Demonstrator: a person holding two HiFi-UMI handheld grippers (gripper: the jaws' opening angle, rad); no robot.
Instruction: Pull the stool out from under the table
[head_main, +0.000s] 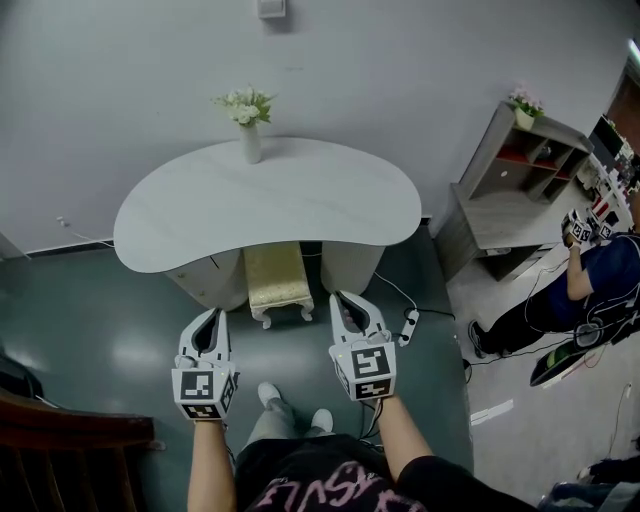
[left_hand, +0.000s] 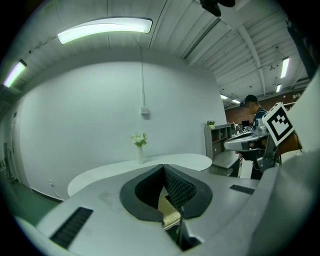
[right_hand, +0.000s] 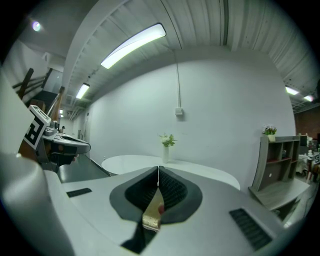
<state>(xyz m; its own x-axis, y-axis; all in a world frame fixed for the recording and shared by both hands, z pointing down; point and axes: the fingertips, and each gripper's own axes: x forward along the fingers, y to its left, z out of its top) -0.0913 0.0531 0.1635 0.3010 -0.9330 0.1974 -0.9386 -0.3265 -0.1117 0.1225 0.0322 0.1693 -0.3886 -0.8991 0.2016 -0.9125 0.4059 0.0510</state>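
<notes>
Left hand-held gripper (head_main: 214, 316) and right hand-held gripper (head_main: 347, 298), closed

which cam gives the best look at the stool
The head view: the stool shows from above, gold seat and pale legs, partly tucked under the white table. The gripper views catch only a gold sliver past the shut left claw and right claw.

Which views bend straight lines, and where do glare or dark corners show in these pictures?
Head view: even light, faint sheen on the floor, little bending. Left gripper view: strong fisheye, black corners, blown-out ceiling lamp. Right gripper view: same fisheye and corners, bright strip light.
</notes>
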